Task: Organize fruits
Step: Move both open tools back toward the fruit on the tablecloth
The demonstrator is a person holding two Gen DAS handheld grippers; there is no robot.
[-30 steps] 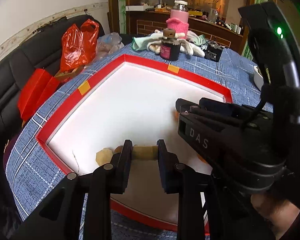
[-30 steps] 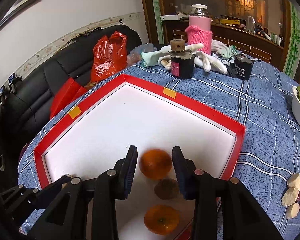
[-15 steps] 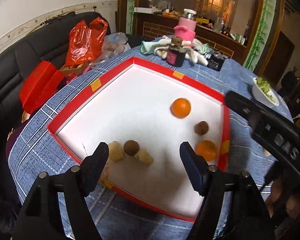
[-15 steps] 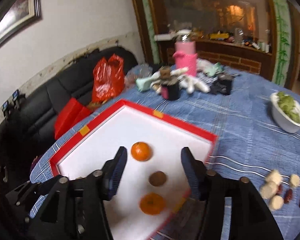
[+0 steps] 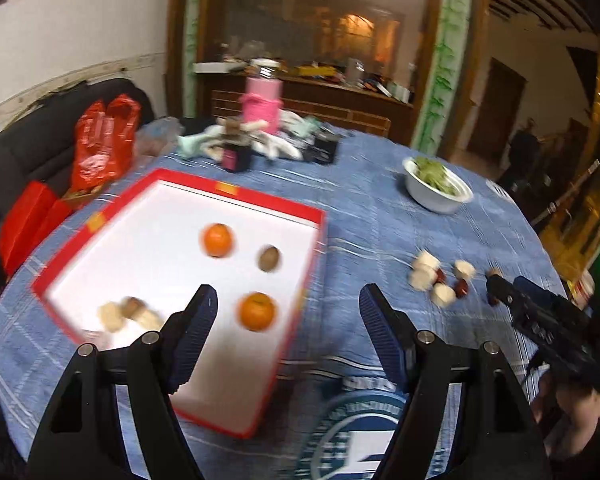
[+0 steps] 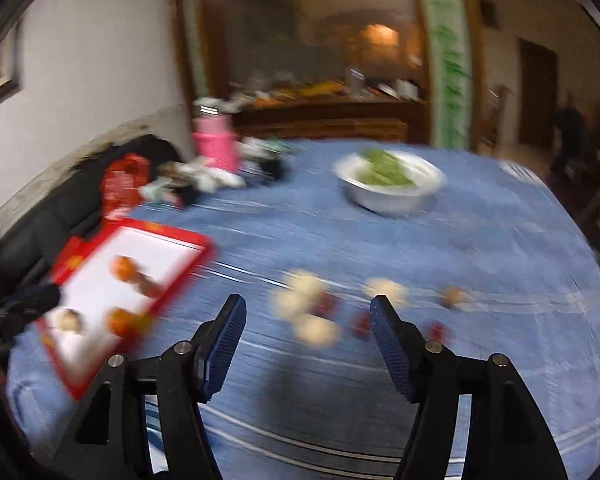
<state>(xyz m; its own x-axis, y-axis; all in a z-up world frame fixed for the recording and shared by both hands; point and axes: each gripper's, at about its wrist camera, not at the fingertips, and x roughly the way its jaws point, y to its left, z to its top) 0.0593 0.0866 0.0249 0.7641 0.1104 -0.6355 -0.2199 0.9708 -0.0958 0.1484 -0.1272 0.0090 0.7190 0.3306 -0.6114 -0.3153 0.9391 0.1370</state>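
Note:
A red-rimmed white tray (image 5: 318, 236) holds two oranges (image 5: 217, 240) (image 5: 257, 311), a brown fruit (image 5: 269, 258) and, in its near left corner, pale pieces with a brown one (image 5: 128, 314). My left gripper (image 5: 286, 312) hangs open above the tray's near right edge with nothing between its fingers. To the right, pale pieces and red dates (image 5: 440, 280) lie loose on the blue cloth. My right gripper (image 6: 306, 320) hovers just short of that pile (image 6: 304, 308). Its jaws are opening and empty. The right wrist view is motion-blurred.
A white bowl of greens (image 5: 438, 190) stands at the far right of the table. At the back are a pink bottle (image 5: 262, 102), a dark jar (image 5: 236, 154) and gloves. A red bag (image 5: 102, 142) rests on the black sofa at left. A hand (image 5: 576, 412) holds the right gripper.
The left gripper let go of a pale piece in the tray and opened wide. The right one released an orange there. Both drew back and swung right, the right one over to the loose pile.

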